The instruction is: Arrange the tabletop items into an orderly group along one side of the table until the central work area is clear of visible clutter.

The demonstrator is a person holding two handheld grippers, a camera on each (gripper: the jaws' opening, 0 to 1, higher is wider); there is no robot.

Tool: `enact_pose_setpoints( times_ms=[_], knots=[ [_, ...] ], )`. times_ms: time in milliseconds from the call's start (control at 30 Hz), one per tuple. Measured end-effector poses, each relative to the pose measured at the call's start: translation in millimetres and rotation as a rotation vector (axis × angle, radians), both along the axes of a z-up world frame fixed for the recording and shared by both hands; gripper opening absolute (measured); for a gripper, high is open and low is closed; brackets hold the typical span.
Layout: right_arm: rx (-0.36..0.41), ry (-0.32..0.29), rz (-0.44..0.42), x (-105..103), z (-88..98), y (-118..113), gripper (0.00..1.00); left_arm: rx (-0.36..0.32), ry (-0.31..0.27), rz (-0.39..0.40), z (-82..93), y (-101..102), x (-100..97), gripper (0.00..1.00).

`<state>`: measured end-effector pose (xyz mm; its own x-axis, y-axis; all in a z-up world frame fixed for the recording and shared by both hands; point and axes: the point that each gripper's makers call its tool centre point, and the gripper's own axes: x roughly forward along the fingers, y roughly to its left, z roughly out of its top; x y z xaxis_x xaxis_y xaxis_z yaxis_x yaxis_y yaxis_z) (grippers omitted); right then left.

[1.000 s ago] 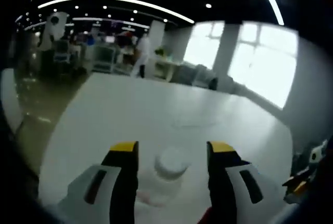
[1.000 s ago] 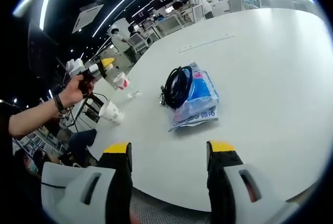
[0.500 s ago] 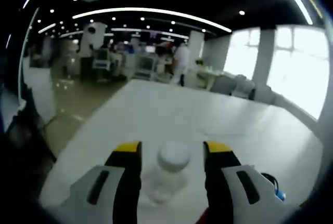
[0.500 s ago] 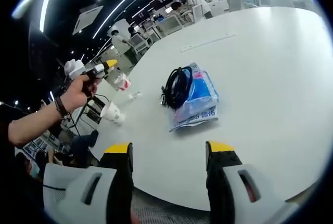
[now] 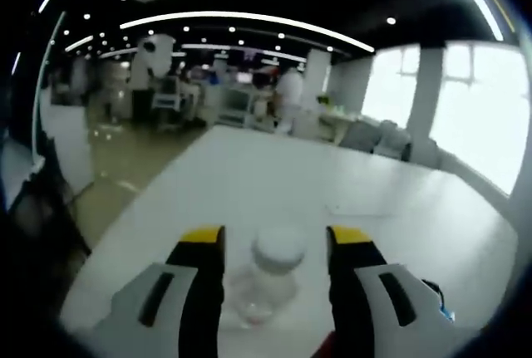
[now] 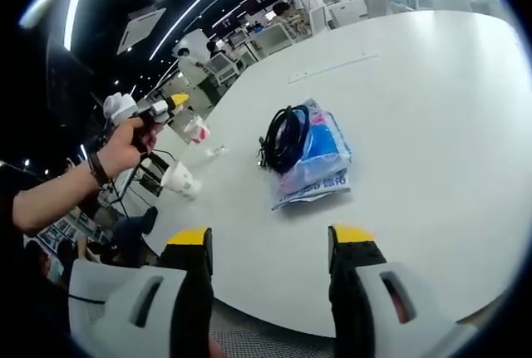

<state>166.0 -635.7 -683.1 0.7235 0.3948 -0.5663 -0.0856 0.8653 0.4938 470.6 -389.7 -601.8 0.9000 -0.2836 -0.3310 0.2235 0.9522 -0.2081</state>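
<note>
A clear plastic bottle with a white cap (image 5: 278, 252) lies between the jaws of my left gripper (image 5: 276, 238), which stand open with a gap on each side of it. Seen from the right gripper view, a person's hand holds the left gripper (image 6: 170, 105) over the table's far left edge. My right gripper (image 6: 272, 237) hangs open and empty above the near rim of the white round table (image 6: 432, 125). Near the middle, a coiled black cable (image 6: 285, 138) rests on a blue and white plastic pack (image 6: 320, 163).
Near the left edge are a red-and-white cup (image 6: 195, 130), a white paper cup on its side (image 6: 179, 181) and a small clear item (image 6: 214, 152). The pack's blue corner (image 5: 438, 298) shows at the lower right. Desks and people fill the room beyond.
The left gripper view has swung to the left, with the bottle staying between the jaws. The hand holding the left gripper shifted slightly. The right gripper has not moved.
</note>
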Motion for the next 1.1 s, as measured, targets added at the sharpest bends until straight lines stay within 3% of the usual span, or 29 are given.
enact_pose_setpoints(
  times_ms=[233,367,433,567,833,967,1100],
  knots=[
    [-0.001,-0.001,-0.006,0,0.3,-1,0.56,0.033,0.003,0.017,-4.3,-2,-3.2,0.41],
    [0.000,-0.002,-0.015,0,1.0,-3,0.56,0.036,-0.011,0.031,-1.3,2,-4.5,0.32],
    [-0.001,-0.002,-0.013,0,0.8,-2,0.56,0.048,-0.019,0.027,0.1,2,-3.5,0.24],
    [-0.005,-0.001,-0.002,-1,0.5,0,0.56,0.039,-0.011,-0.012,0.4,2,-3.4,0.22],
    [-0.002,-0.003,-0.004,0,1.3,-1,0.56,0.035,-0.022,-0.191,0.5,-4,-4.9,0.22],
    [-0.006,-0.003,0.007,0,0.5,1,0.56,0.047,-0.028,-0.328,0.3,-10,-5.0,0.22],
    [-0.005,-0.004,0.013,0,0.6,2,0.56,0.050,-0.016,-0.399,-0.7,-10,-3.2,0.22]
  ],
)
